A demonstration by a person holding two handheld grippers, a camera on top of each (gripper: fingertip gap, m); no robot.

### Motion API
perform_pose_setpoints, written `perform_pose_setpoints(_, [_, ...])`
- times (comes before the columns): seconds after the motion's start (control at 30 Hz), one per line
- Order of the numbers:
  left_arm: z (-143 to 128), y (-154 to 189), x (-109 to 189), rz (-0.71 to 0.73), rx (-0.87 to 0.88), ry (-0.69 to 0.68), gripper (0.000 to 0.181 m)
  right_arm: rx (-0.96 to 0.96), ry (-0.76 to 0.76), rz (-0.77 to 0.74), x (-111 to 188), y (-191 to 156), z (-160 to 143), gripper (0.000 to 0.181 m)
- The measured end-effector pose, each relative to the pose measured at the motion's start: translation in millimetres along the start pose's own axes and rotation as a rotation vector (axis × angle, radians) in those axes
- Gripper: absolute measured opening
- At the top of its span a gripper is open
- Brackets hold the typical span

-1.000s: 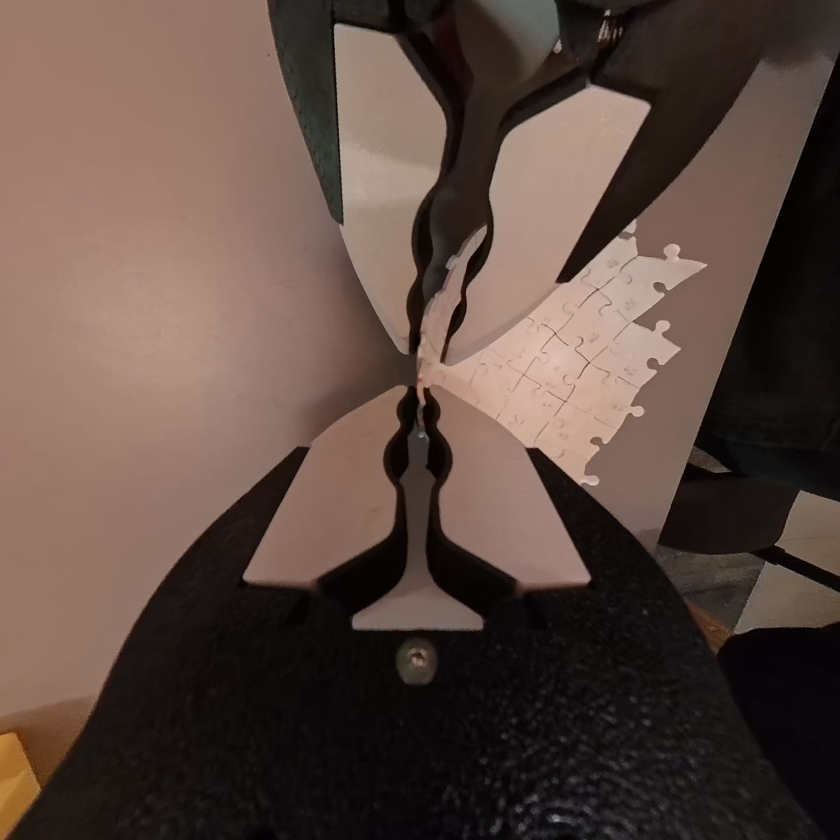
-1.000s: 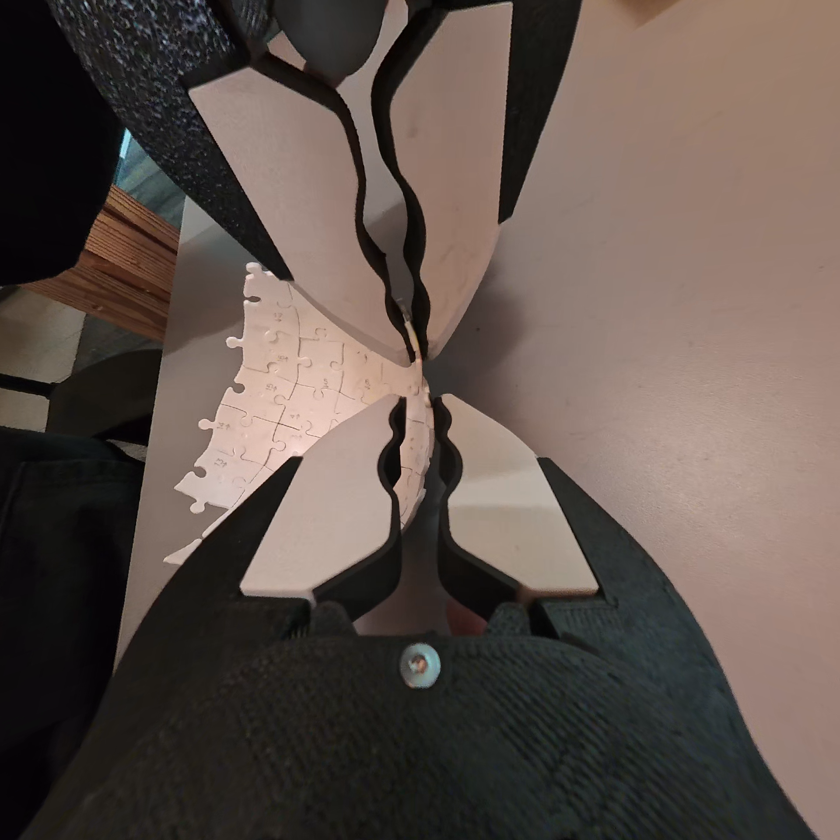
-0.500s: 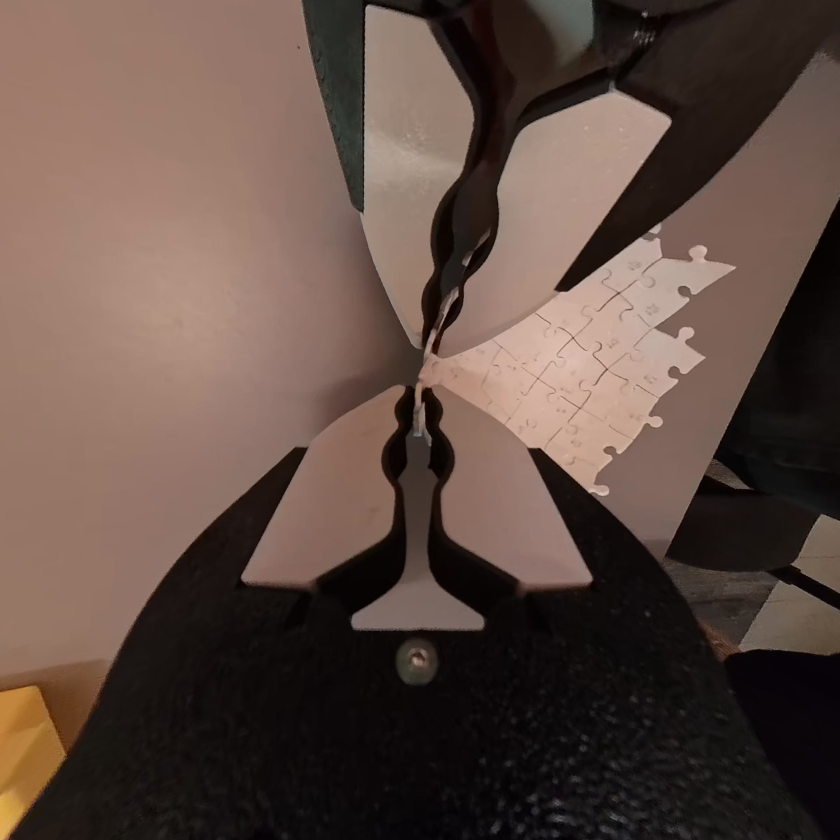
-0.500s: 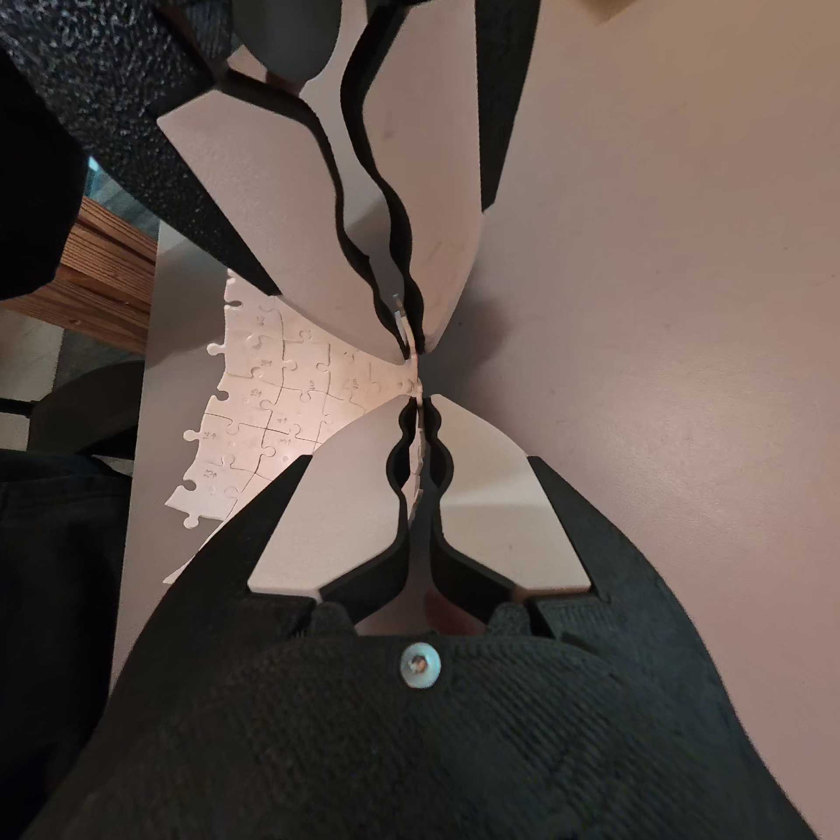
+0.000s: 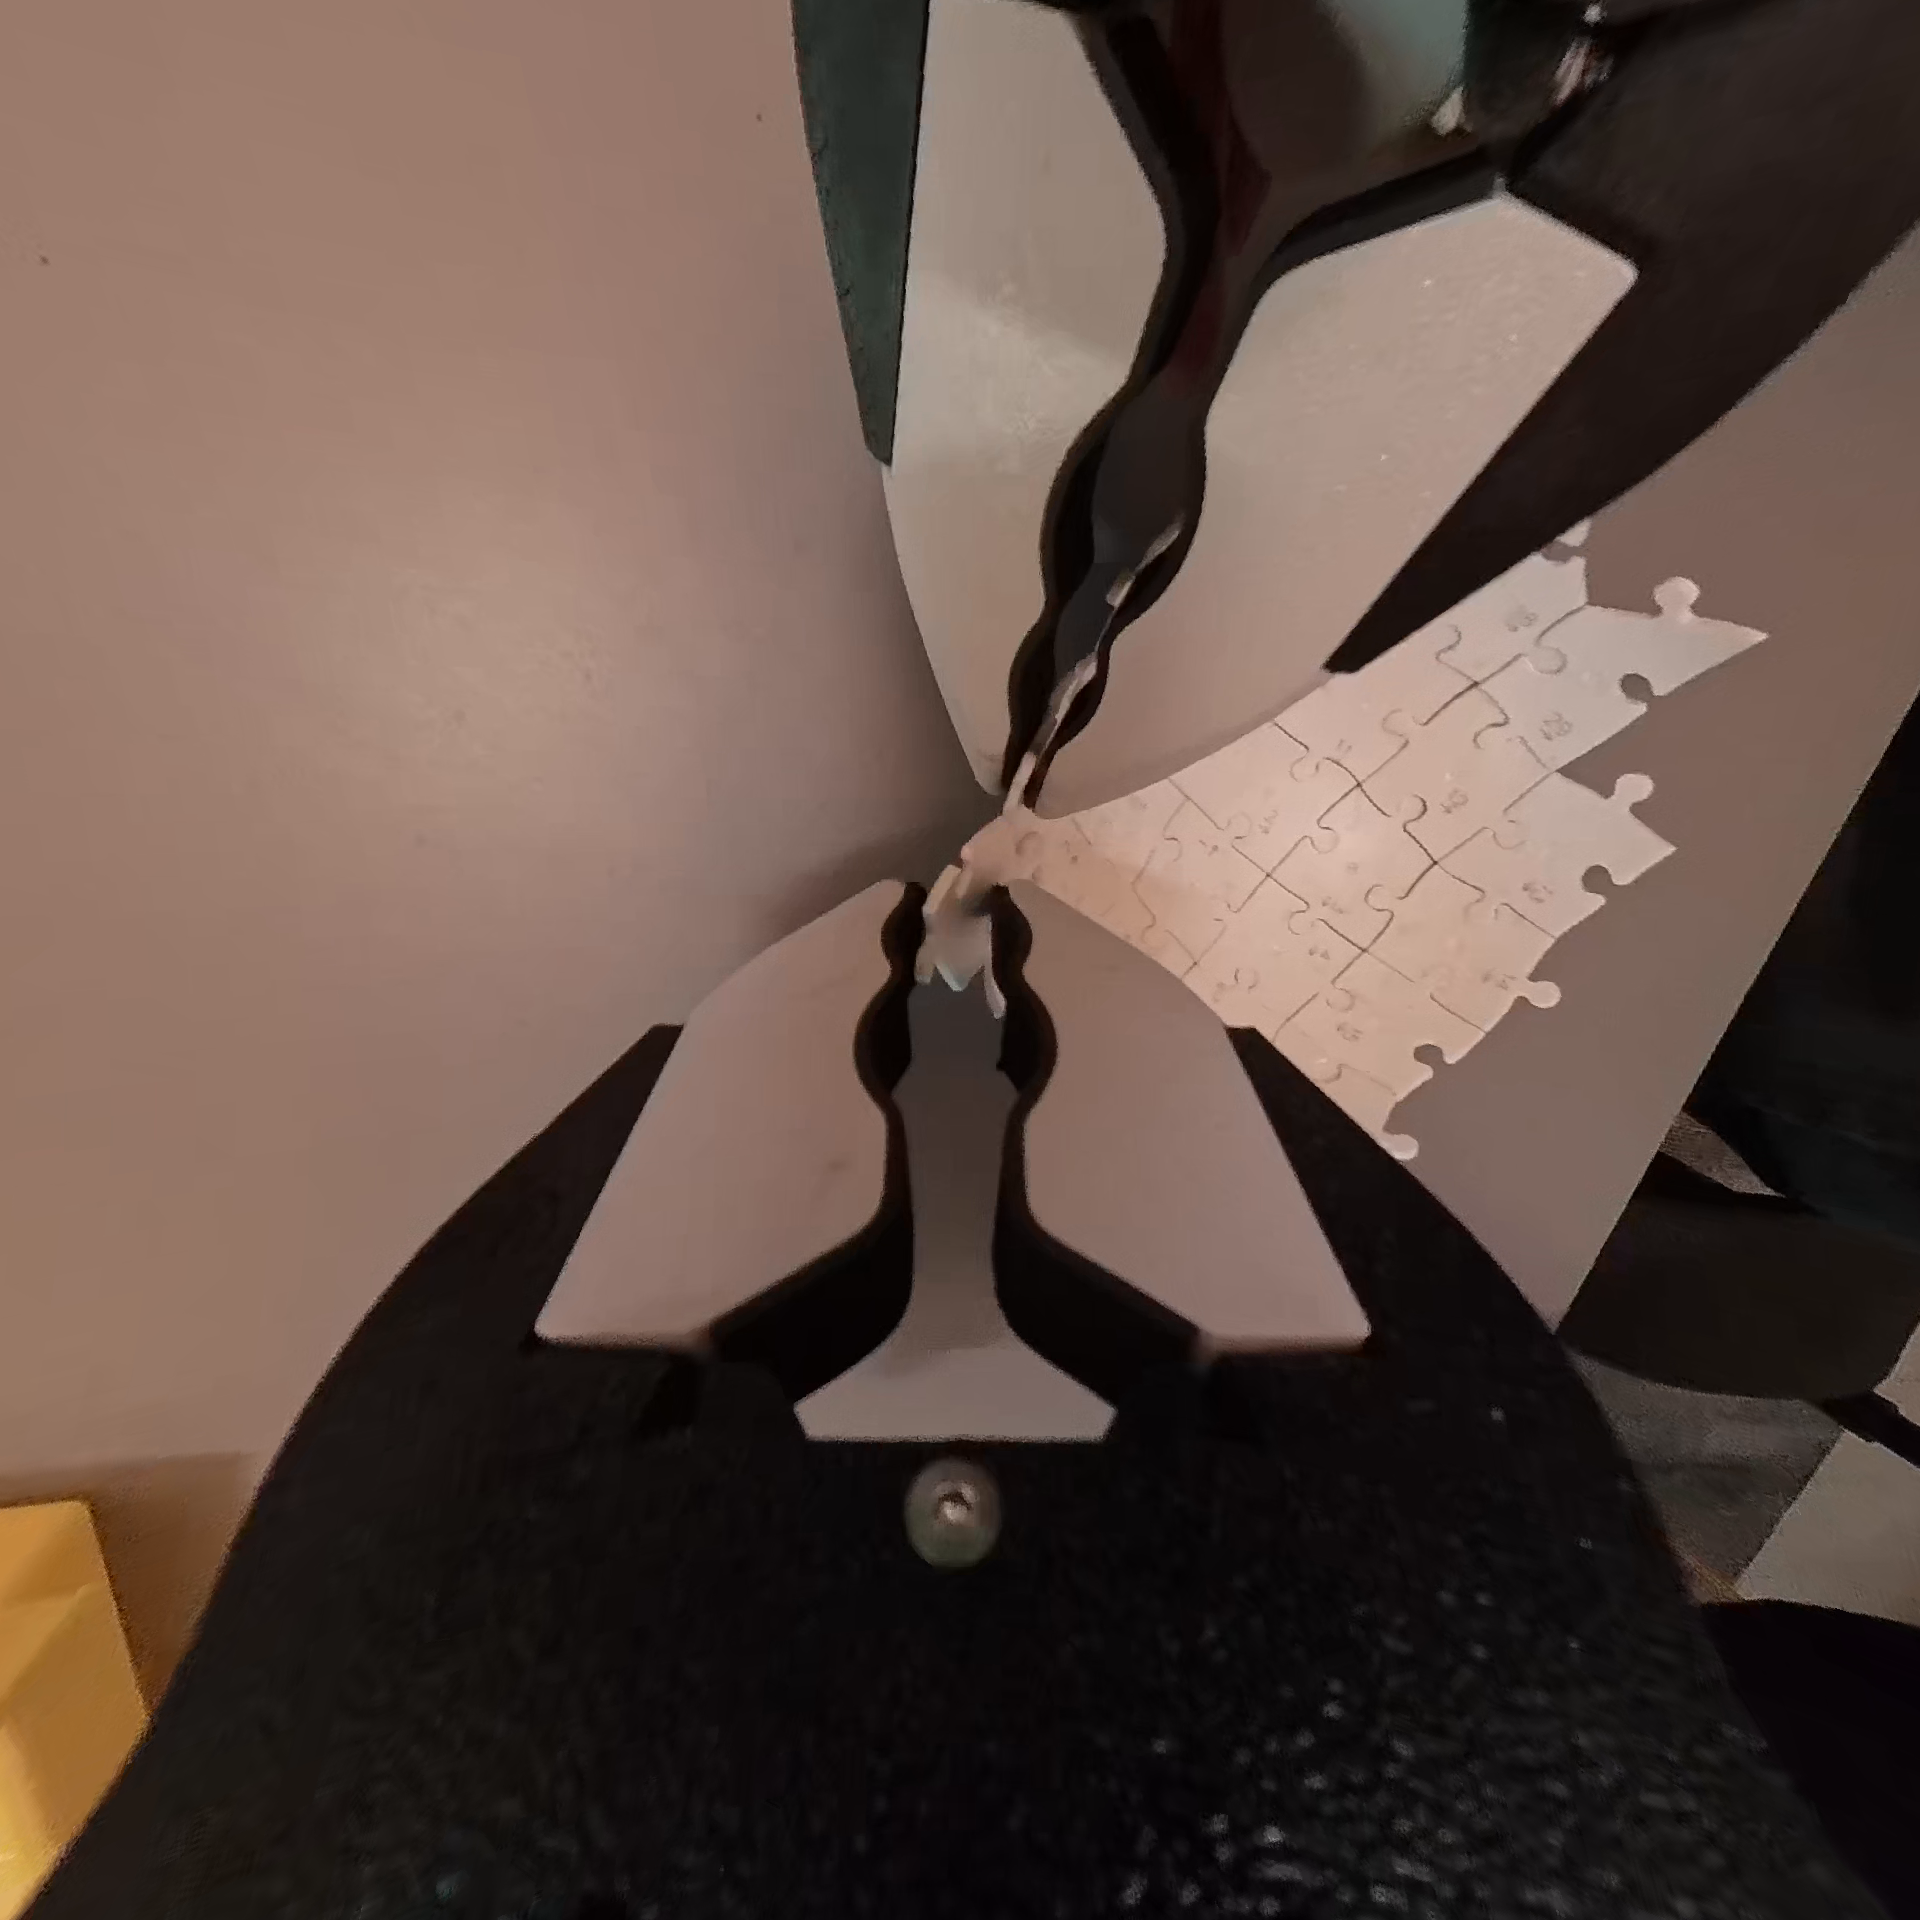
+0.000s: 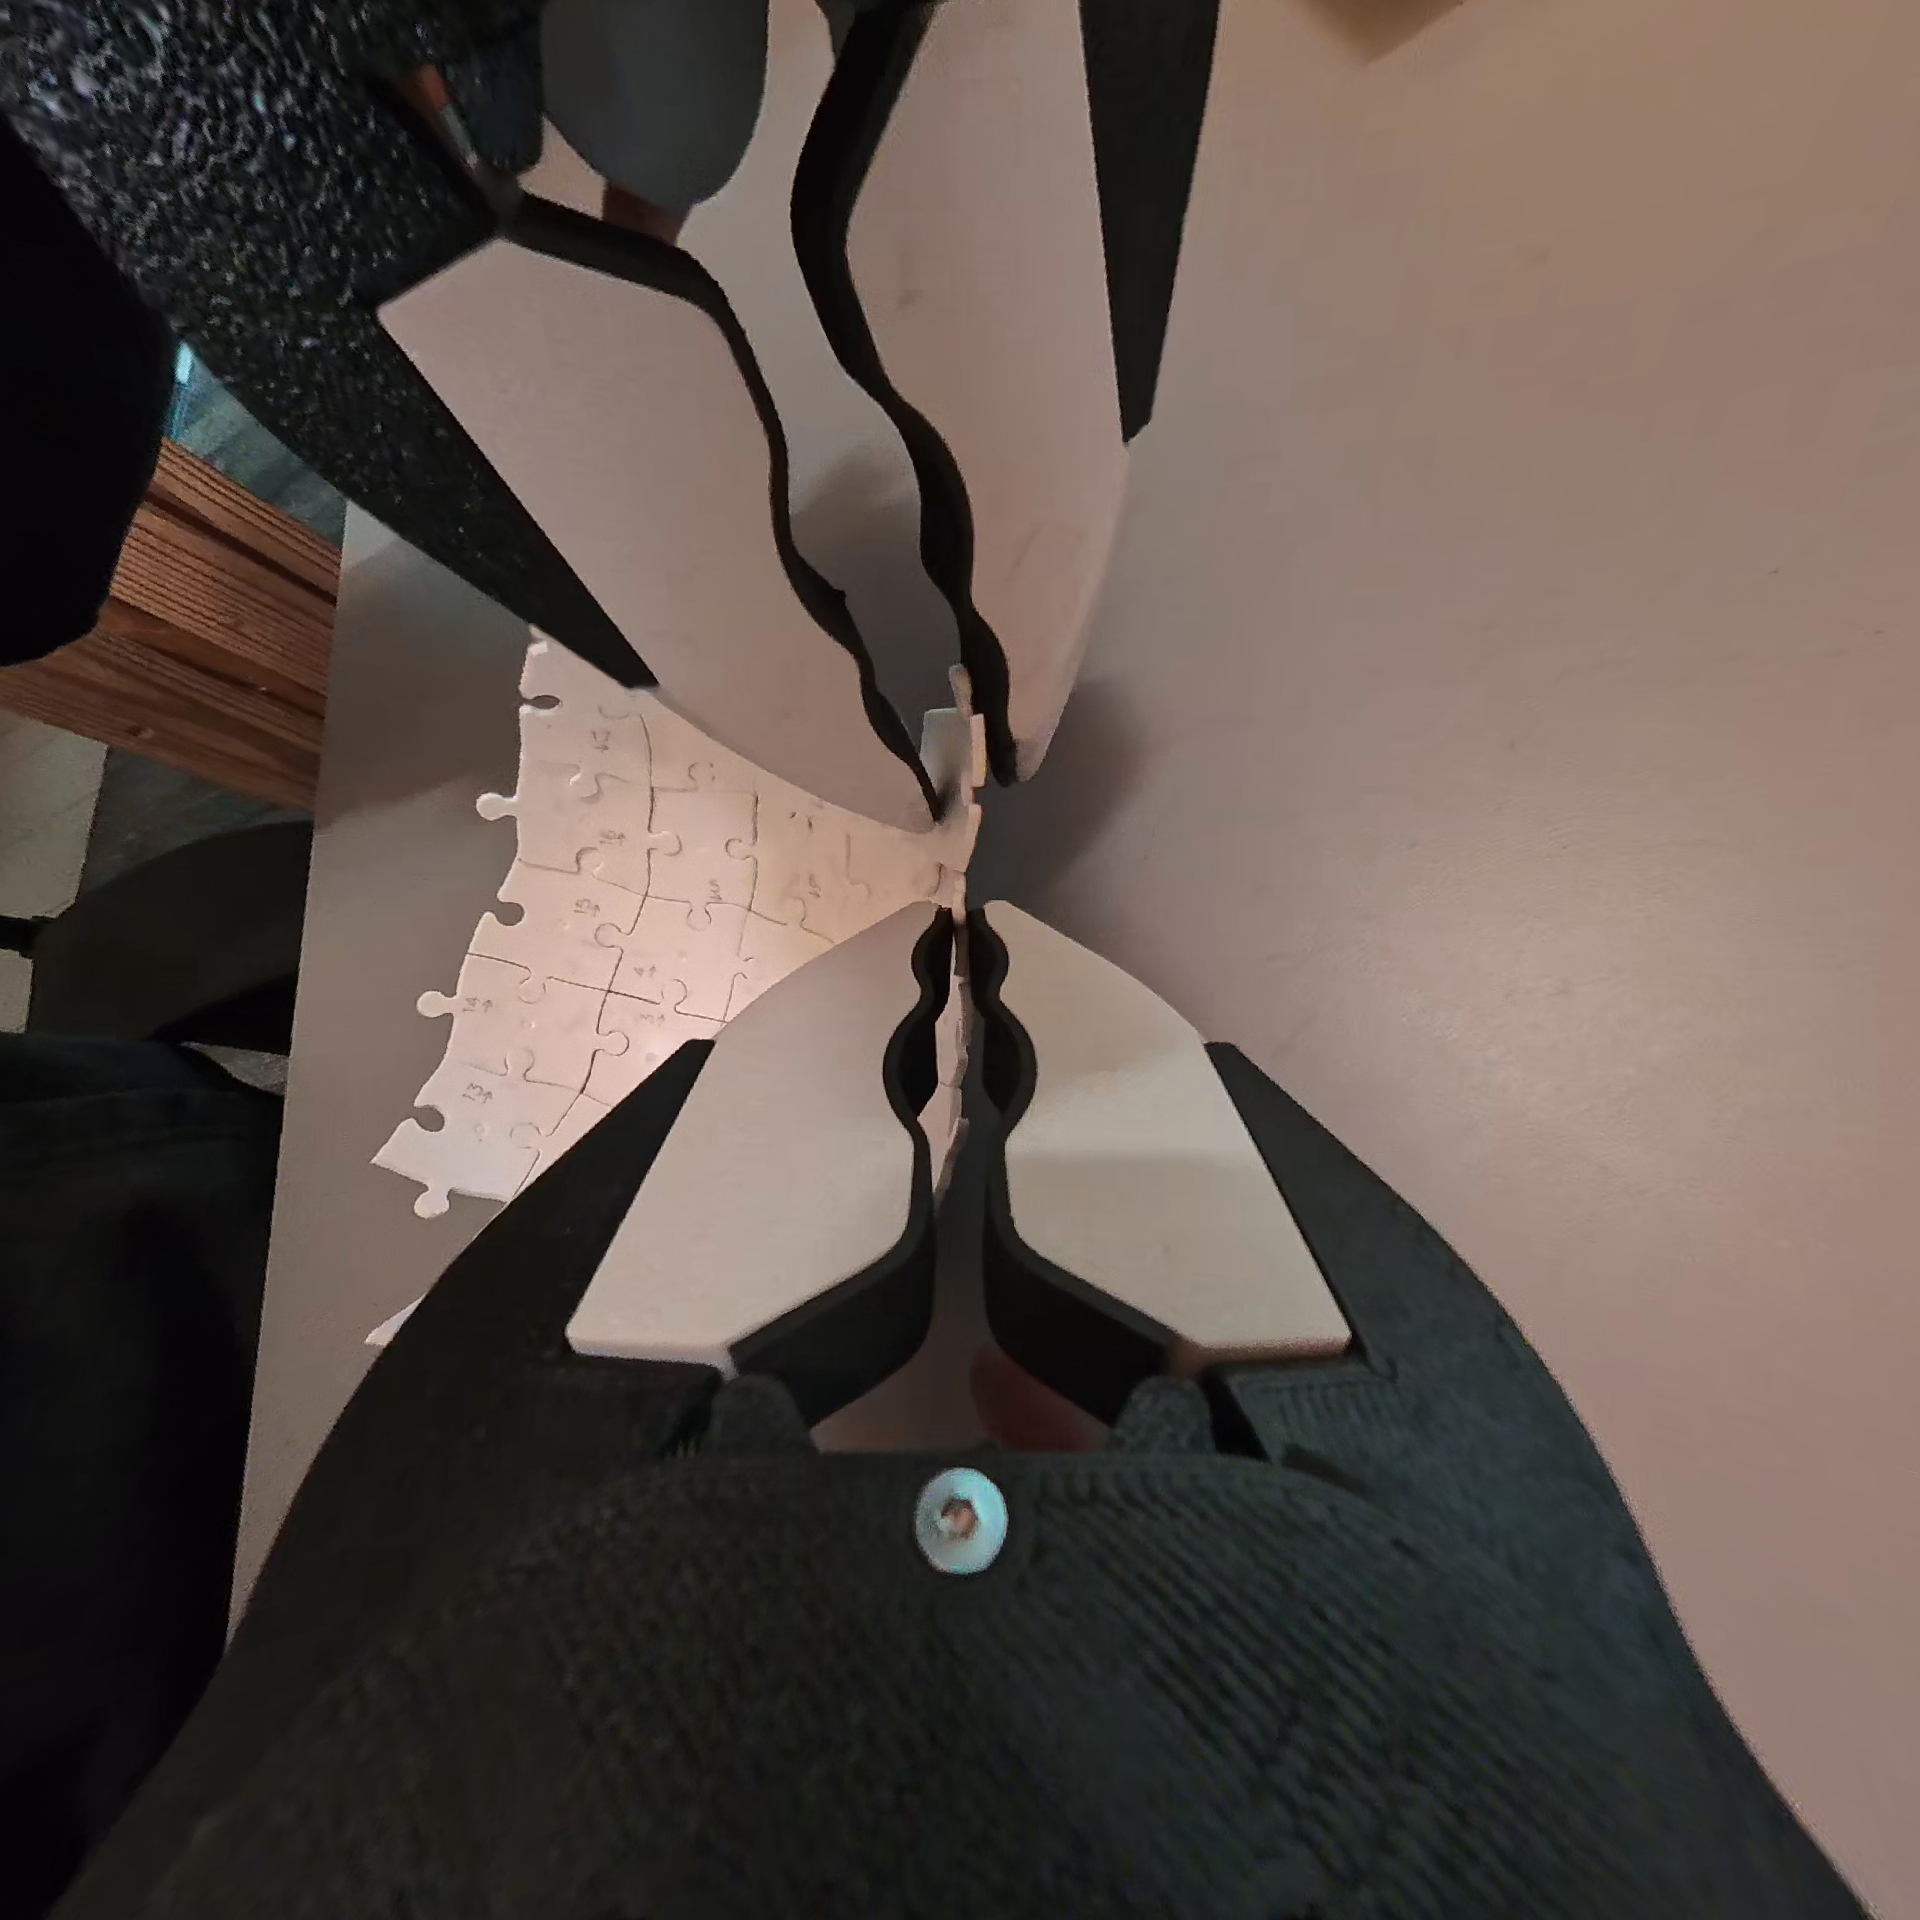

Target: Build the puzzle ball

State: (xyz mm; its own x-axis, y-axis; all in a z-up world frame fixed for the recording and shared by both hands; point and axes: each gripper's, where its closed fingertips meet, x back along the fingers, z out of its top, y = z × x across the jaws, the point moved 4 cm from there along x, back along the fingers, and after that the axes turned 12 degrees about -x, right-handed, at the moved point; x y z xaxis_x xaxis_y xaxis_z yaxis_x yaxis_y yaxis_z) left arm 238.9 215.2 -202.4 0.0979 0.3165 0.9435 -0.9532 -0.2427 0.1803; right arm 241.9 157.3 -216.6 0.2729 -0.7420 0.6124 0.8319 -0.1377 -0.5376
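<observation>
A curved white panel of joined puzzle pieces [image 5: 1403,831] is held over the pale table; it also shows in the right wrist view [image 6: 665,935]. My right gripper [image 6: 961,914] is shut on the panel's edge, which runs between its fingers. In the left wrist view it comes in from the top [image 5: 1023,784]. My left gripper [image 5: 958,899] is shut on a single white puzzle piece [image 5: 956,940], held tip to tip against the panel's corner. In the right wrist view it comes in from the top [image 6: 966,800], with the piece [image 6: 958,743] between its fingers.
The table [image 5: 416,623] ends on the side of the panel, with a dark chair [image 5: 1766,1299] beyond the edge. A yellow object [image 5: 52,1683] lies at the lower left. Stacked wooden boards [image 6: 208,644] and dark clothing [image 6: 104,1351] are at the left. Less than 4 cm separates the two grippers' tips.
The left gripper's jaws stand a little wider, and the single piece now shows tilted between them. The right gripper's jaws have closed tighter on the panel's edge. The panel has shifted slightly.
</observation>
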Motion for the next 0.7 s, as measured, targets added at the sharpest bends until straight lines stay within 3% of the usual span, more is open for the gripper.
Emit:
perform_pose_setpoints(0.4, [-2.4, 6.9, -9.4, -0.172, 0.031, 0.128, 0.007, 0.027, -0.011, -0.009, 0.4, -4.3, 0.6, 0.003])
perform_pose_setpoints(0.7, [-0.8, 7.4, -9.9, -0.101, 0.010, 0.139, 0.003, -0.018, 0.016, -0.003, 0.8, -0.6, -0.1, 0.003])
